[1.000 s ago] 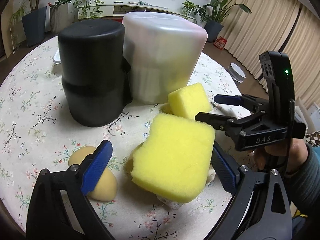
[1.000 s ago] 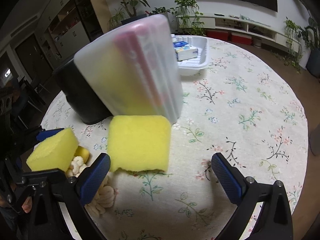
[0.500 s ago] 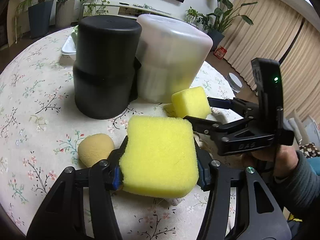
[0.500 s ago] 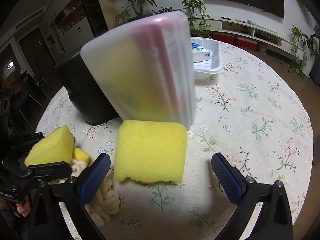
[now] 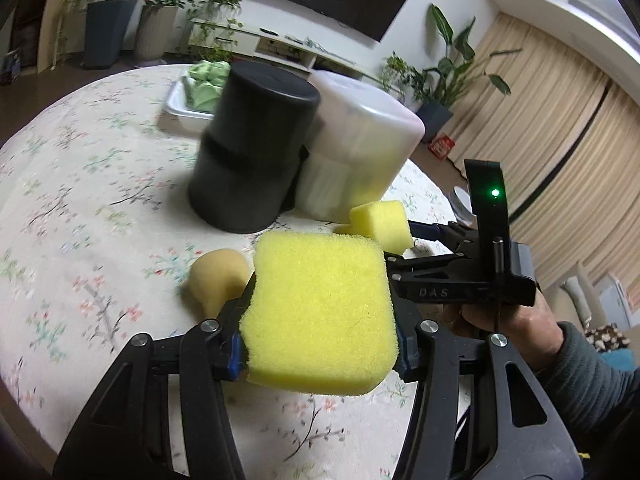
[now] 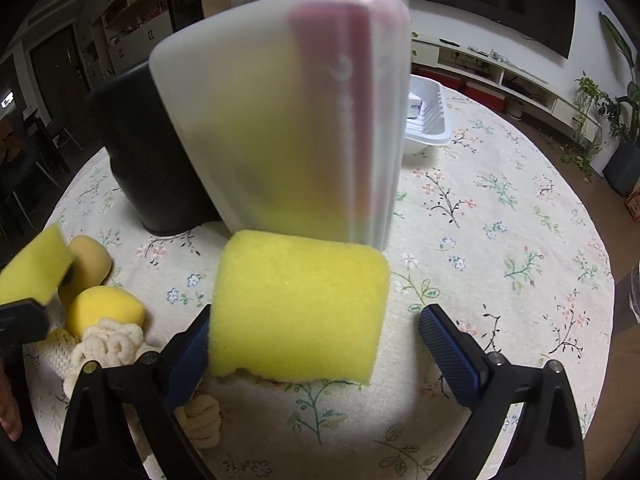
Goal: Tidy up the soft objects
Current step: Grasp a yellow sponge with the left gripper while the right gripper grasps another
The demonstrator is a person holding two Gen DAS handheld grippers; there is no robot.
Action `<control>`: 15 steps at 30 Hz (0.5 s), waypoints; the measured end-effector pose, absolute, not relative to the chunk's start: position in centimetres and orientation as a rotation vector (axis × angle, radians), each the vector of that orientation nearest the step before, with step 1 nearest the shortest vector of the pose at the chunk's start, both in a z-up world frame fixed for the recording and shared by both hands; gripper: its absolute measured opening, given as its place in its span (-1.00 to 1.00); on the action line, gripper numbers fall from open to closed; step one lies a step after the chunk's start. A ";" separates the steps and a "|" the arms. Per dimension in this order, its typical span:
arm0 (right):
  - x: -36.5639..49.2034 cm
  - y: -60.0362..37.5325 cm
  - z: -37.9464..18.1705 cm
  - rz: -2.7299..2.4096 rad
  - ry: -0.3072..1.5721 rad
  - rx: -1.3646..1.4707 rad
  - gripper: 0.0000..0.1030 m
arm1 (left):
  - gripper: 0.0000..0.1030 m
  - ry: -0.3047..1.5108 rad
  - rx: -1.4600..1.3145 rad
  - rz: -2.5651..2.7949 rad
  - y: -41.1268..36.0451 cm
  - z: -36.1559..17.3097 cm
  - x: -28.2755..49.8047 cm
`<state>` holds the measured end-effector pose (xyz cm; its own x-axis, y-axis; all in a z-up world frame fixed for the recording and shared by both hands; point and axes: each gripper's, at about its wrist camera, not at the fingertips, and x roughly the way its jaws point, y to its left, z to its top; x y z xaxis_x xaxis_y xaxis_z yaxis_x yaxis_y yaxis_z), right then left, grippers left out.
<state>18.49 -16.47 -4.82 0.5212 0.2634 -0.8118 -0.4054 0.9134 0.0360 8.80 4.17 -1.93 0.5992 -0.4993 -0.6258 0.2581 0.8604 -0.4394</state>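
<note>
My left gripper (image 5: pixel 320 340) is shut on a large yellow sponge (image 5: pixel 320 312), held a little above the flowered tablecloth (image 5: pixel 80 200). That sponge shows at the far left of the right wrist view (image 6: pixel 32 268). My right gripper (image 6: pixel 318 340) is open around a second yellow sponge (image 6: pixel 296 308), which stands just in front of the translucent white container (image 6: pixel 288 120). Its left pad touches the sponge and its right pad (image 6: pixel 448 344) stands clear of it. The left wrist view shows this right gripper (image 5: pixel 408 248) with that sponge (image 5: pixel 380 224).
A black container (image 5: pixel 252 152) stands against the white one (image 5: pixel 360 140). A tan round sponge (image 5: pixel 216 280), a yellow round sponge (image 6: pixel 104 308) and a white knotted rope (image 6: pixel 108 344) lie nearby. A white tray (image 5: pixel 180 108) with green cloth sits behind. A hand (image 5: pixel 504 316) holds the right gripper.
My left gripper closed on the large yellow sponge and lifted it off the table. My right gripper moved in closer around the second sponge and stayed open.
</note>
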 end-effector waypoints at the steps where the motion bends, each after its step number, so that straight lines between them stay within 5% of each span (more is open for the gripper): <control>1: 18.6 -16.5 -4.8 0.395 0.941 -0.165 0.93 | -0.03 0.815 -0.332 -0.442 4.5 -2.0 8.5; 7: 18.7 -16.3 -4.8 0.376 0.932 -0.183 0.83 | -0.03 0.848 -0.340 -0.369 5.4 -3.1 7.2; 12: 17.6 -16.5 -4.4 0.365 0.912 -0.180 0.29 | -0.03 0.834 -0.313 -0.305 5.4 -3.0 6.8; 15: 16.7 -17.0 -4.1 0.361 0.917 -0.176 0.26 | -0.03 0.819 -0.305 -0.289 5.9 -2.6 6.7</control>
<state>16.74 -17.04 -4.13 0.5535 0.2289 -0.8008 -0.3776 0.9260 0.0037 6.72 5.86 -2.65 0.6489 -0.3664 -0.6669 0.1340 0.9178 -0.3738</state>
